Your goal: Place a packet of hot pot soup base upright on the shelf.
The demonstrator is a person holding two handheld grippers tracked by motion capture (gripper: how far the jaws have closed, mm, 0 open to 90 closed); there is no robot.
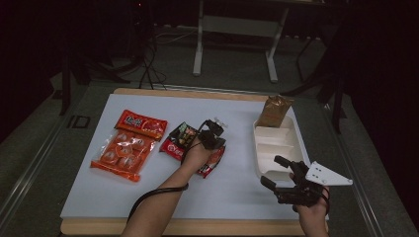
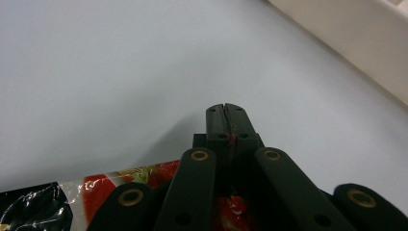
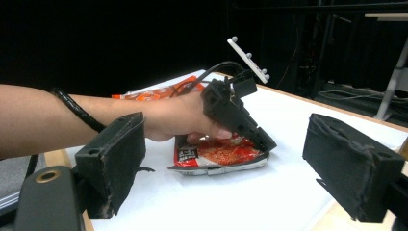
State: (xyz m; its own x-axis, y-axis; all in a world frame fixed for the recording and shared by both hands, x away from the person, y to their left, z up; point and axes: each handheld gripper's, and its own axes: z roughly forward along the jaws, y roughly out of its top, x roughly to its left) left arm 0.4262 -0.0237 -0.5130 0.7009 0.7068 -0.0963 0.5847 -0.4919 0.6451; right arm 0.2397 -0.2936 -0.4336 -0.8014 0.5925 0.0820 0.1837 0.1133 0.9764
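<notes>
The pale grey-white rectangular table top (image 1: 237, 192) lies under both grippers, with its wooden edge along the near side. On it, off to the left of the left gripper, sits a large clear-fronted orange bag of small wrapped snacks (image 1: 123, 153), and just beyond that bag a flat orange-red packet (image 1: 141, 124). To the right of the left gripper, and right in front of the right gripper, stands a white plastic tray with compartments (image 1: 276, 140); a brown crinkled pouch (image 1: 274, 110) leans at its far end.

Just left of the left gripper lies a dark packet with colourful print (image 1: 182, 134), with a small red packet (image 1: 172, 147) partly under it. Directly beneath the left gripper is the red glossy foil snack packet (image 3: 219, 155), lying flat on the table.

The left gripper (image 3: 264, 143) points down and forward at the far edge of that packet. Its black jaws are pressed together, and a sliver of red foil shows pinched between them in the left gripper view, so it holds the red packet by its edge. The person's left hand (image 3: 178, 118) rests over the packet.

The right gripper (image 1: 279, 173), carrying a grey three-cornered plate, hovers at the near end of the white tray with its padded jaws wide apart and nothing between them.
</notes>
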